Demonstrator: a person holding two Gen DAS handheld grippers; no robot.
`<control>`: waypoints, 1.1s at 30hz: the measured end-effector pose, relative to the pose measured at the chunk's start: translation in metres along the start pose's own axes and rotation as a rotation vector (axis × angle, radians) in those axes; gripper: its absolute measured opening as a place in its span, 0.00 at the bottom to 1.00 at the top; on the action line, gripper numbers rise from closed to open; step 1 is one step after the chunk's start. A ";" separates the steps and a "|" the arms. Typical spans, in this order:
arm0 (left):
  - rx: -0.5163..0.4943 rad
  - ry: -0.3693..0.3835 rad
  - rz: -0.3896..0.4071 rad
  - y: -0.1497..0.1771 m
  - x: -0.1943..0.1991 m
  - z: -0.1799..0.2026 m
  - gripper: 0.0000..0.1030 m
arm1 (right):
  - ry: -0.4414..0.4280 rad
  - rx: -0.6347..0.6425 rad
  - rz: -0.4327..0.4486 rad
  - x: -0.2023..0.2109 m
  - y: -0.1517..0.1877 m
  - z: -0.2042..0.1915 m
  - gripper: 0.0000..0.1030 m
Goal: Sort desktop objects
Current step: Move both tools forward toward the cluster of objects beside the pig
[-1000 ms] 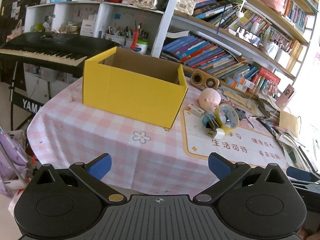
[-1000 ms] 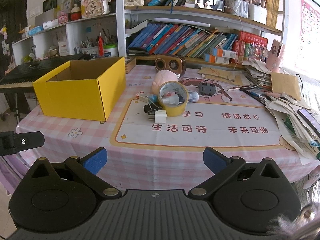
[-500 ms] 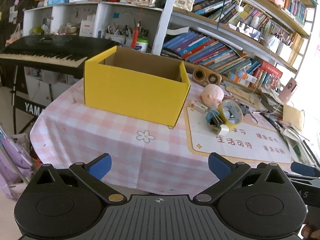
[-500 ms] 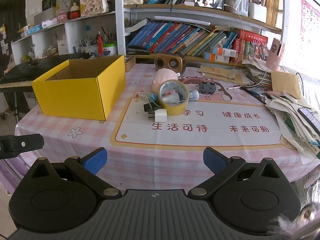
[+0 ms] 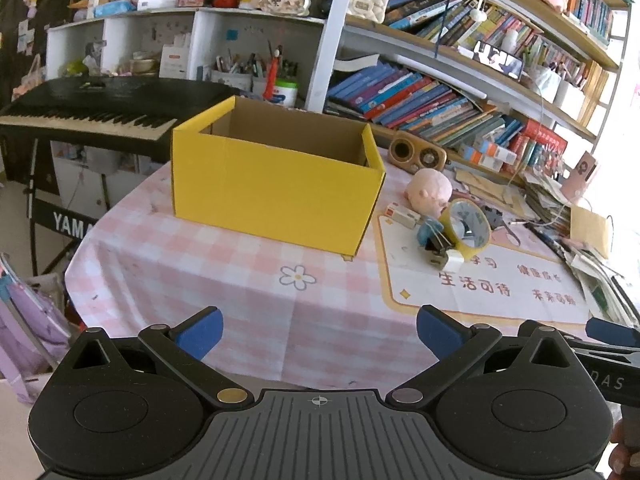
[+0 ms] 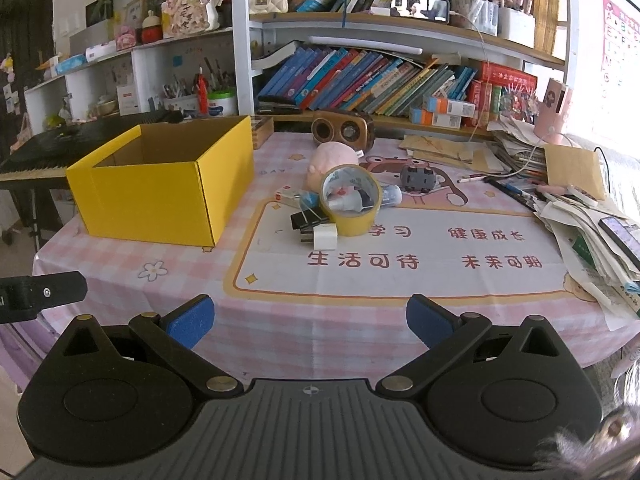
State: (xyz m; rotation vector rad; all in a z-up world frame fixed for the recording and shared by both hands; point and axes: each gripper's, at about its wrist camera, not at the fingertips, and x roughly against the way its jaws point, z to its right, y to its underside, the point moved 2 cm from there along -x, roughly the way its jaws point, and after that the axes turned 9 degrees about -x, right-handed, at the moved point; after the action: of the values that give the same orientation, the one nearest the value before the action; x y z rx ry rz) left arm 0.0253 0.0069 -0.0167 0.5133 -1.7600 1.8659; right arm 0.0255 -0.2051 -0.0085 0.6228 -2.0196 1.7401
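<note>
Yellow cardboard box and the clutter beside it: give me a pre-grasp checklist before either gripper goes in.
1. Yellow cardboard box open on top: ok.
2. Box interior free of objects: cannot tell, floor hidden.
3. Left gripper jaws open, holding nothing: ok.
4. Right gripper jaws open, holding nothing: ok.
5. Yellow tape roll separate for a clean pick: not ok, it rests against the black binder clip and white plug adapter.
6. Pink checked tablecloth bare between right gripper and pile: ok.
</note>
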 end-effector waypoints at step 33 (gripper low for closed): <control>-0.077 0.046 0.049 -0.009 0.003 0.016 1.00 | 0.008 0.017 0.016 0.002 -0.002 -0.001 1.00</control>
State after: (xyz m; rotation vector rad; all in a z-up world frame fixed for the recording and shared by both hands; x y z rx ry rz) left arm 0.0274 -0.0088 -0.0067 0.3984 -1.8211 1.8208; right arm 0.0249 -0.2044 -0.0055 0.6062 -2.0111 1.7683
